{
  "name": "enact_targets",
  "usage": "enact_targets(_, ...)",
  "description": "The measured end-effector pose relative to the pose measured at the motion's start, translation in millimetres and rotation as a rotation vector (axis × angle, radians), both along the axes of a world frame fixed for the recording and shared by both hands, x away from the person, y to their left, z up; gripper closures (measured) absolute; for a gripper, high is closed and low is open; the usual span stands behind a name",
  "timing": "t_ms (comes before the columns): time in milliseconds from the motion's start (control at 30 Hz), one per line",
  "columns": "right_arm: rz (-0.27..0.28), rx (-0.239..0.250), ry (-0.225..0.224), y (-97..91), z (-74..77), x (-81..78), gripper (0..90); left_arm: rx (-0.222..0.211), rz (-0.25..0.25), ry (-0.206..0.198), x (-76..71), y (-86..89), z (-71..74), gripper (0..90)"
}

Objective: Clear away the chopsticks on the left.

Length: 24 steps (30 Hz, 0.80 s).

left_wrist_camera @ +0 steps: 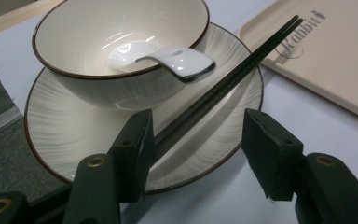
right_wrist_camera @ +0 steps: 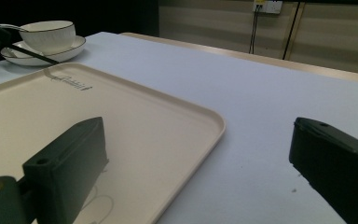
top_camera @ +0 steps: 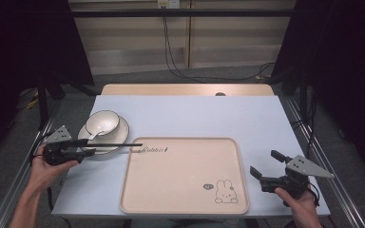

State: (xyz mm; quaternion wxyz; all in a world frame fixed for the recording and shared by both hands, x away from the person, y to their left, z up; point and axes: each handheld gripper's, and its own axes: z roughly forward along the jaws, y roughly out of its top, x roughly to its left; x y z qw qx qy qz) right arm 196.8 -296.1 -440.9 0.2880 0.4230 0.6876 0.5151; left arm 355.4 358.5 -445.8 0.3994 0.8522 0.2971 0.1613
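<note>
A cream bowl [top_camera: 102, 121] with a dark rim stands on a striped plate [top_camera: 122, 129] at the table's left. A white spoon [left_wrist_camera: 168, 58] rests in the bowl [left_wrist_camera: 121, 88], handle over the rim. Black chopsticks [top_camera: 119, 144] lie across the plate [left_wrist_camera: 60, 126], tips over the corner of the beige tray [top_camera: 180, 180]. My left gripper [top_camera: 86, 147] is open around the chopsticks' near end [left_wrist_camera: 233, 74]; they lie against the left jaw. My right gripper [top_camera: 266, 163] is open and holds nothing, right of the tray [right_wrist_camera: 98, 107].
The tray has a rabbit drawing [top_camera: 225, 191] near its front right corner. A pale cloth [top_camera: 195, 114] covers the table, with a wooden strip [top_camera: 185, 89] at the far edge. Cables [top_camera: 171, 61] hang behind the table. Metal rails [top_camera: 323, 166] run along both sides.
</note>
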Motion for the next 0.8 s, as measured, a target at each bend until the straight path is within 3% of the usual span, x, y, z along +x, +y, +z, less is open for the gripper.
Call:
enact_targets(167, -0.001, 0.000, 0.002, -0.3, 0.0, -0.6, 3.6, 0.030, -0.017, 0.000, 5.3, -3.5, -2.3, 57.8)
enact_targets(233, -0.002, 0.000, 0.002, -0.4, 0.0, -0.7, 3.6, 0.052, -0.021, -0.001, 6.7, -5.9, -2.9, 60.2)
enact_targets(333, 0.000, 0.002, 0.003, -0.4, 0.0, -0.7, 3.6, 0.051, -0.025, 0.005, 7.2, -6.9, -3.5, 63.1)
enact_targets(367, 0.002, 0.002, 0.003, -0.3, 0.0, -0.7, 3.6, 0.072, -0.024, 0.018, 7.4, -8.5, -3.6, 63.5)
enact_targets(567, -0.001, -0.001, 0.000, -0.5, 0.0, -0.5, 3.6, 0.080, -0.046, 0.026, 10.8, -11.3, -3.3, 69.2)
enact_targets(667, 0.004, 0.000, 0.008, -0.8, -0.1, -0.5, 3.6, 0.115, -0.069, 0.038, 12.9, -13.6, -1.6, 71.8)
enact_targets(800, -0.004, -0.001, 0.005, -0.7, -0.1, -0.1, 3.7, 0.100, -0.098, 0.056, 16.2, -15.5, -3.0, 74.6)
